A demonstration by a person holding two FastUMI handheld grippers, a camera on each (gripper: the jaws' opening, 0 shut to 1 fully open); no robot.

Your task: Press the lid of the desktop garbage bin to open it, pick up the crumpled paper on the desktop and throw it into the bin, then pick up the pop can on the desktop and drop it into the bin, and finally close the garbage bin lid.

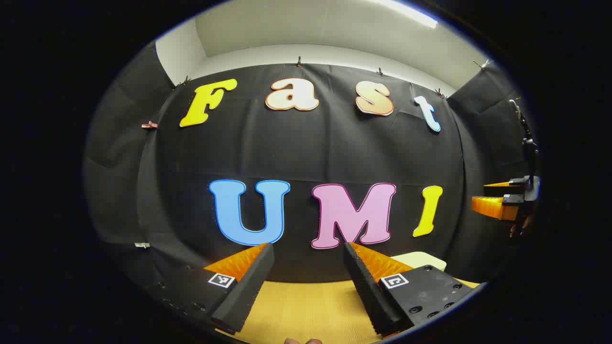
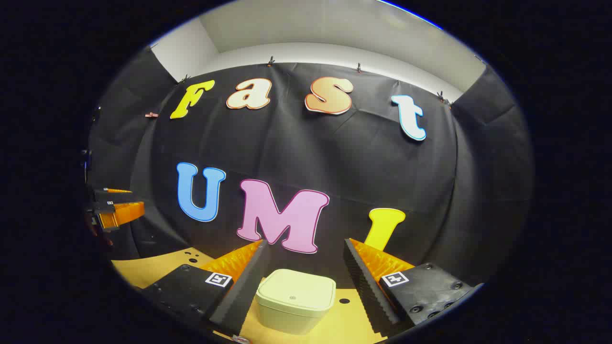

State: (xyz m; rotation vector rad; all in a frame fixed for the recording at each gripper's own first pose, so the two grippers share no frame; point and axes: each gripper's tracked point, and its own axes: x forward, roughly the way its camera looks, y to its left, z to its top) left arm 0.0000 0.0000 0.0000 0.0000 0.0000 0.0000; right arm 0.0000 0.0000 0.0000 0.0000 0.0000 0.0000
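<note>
Left gripper held level above the yellow wooden tabletop, jaws spread wide with nothing between them — only bare wood and the black cloth wall behind. Just past the right-hand finger, a pale corner of the cream square plastic garbage bin peeking out, resting on the table near the wall. Far off at the right edge of the left gripper view, the right gripper seen side-on, raised above the table, fingers pointing leftward; a bit of the holding hand below it, too dim to detail.

In the right gripper view, right gripper likewise released, fingers well apart and empty. Between them and lower down, the bin sitting on the tabletop, lid closed flat, a small round mark at its centre. Fingers apart from the bin, not touching it. A few small dark holes in the tabletop beside the bin and farther left. At the left edge of that view, the left gripper in the air, side-on, well apart from the bin.
</note>
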